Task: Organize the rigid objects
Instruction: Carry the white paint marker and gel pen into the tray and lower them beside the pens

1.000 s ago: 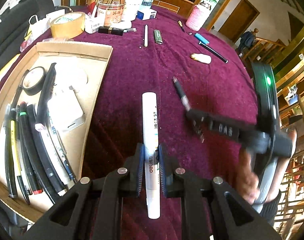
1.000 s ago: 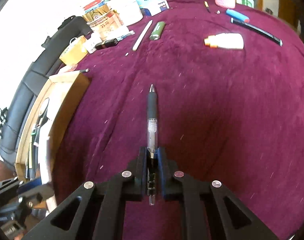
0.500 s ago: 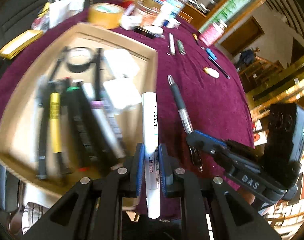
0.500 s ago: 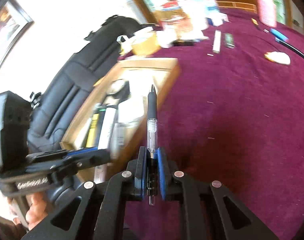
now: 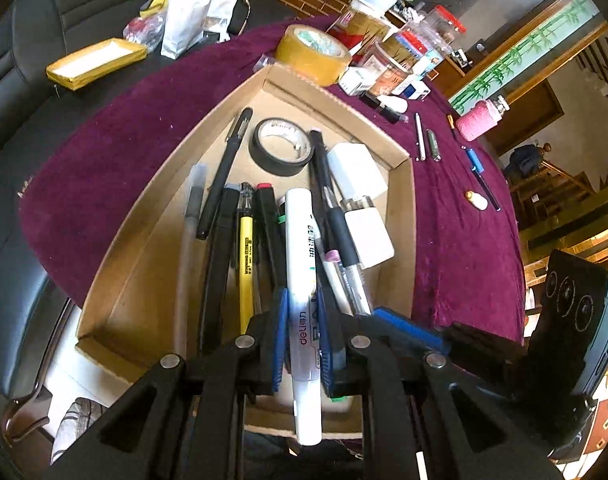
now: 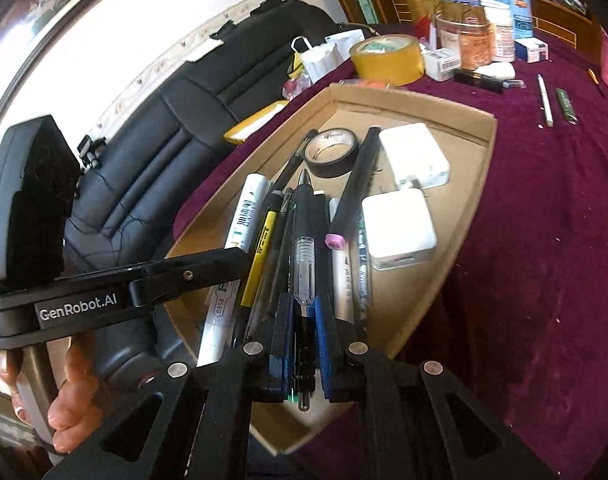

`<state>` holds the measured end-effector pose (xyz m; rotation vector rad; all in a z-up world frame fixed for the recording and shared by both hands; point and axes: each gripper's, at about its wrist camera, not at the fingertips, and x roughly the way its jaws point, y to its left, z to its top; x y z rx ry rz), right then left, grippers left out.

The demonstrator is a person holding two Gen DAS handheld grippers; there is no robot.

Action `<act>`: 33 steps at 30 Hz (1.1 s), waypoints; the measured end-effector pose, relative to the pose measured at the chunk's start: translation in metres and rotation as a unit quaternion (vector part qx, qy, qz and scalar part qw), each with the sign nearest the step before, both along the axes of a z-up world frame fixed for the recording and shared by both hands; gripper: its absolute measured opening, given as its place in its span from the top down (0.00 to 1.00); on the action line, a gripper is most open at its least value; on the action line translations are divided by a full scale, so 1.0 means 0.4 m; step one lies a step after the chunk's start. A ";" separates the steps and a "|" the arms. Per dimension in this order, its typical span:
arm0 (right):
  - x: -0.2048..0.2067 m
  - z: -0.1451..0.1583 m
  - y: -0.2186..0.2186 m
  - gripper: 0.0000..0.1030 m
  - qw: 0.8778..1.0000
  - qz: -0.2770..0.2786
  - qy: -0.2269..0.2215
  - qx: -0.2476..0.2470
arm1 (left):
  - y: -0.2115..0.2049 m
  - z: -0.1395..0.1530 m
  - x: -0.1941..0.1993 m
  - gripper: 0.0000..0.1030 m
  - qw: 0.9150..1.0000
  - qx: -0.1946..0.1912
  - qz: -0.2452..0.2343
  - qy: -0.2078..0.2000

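My left gripper (image 5: 302, 330) is shut on a white marker (image 5: 300, 256) and holds it over the near end of the cardboard tray (image 5: 410, 216), above the pens lying there. My right gripper (image 6: 304, 334) is shut on a black-and-clear pen (image 6: 304, 240), also over the tray (image 6: 480, 184), just right of the left gripper, whose white marker (image 6: 240, 224) shows in the right wrist view. The tray holds several pens, a yellow pen (image 5: 246, 264), a black tape roll (image 5: 282, 152) and two white chargers (image 6: 398, 232).
On the purple tablecloth (image 5: 464, 248) beyond the tray lie a white pen (image 5: 419, 142), a green lighter (image 5: 434, 150), a blue pen (image 5: 476, 162), a small white bottle (image 5: 477, 200) and a brown tape roll (image 5: 312, 54). Jars and boxes crowd the far edge. A black sofa (image 6: 208, 80) lies left.
Both grippers have swung left from over the bare tablecloth to over the tray, each still holding its pen. They have dropped closer to the pens in the tray.
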<state>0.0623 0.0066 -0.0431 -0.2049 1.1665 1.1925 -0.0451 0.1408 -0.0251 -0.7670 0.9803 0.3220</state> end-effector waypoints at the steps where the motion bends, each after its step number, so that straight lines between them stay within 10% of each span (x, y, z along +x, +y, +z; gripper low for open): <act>1: 0.000 -0.008 0.009 0.89 1.000 0.000 0.000 -0.004 | 0.004 -0.006 0.004 0.86 1.000 -0.001 -0.001 0.003; 33: -0.010 -0.039 0.021 0.88 0.999 -0.014 -0.024 -0.027 | -0.032 -0.049 0.041 0.86 0.997 0.063 0.004 0.033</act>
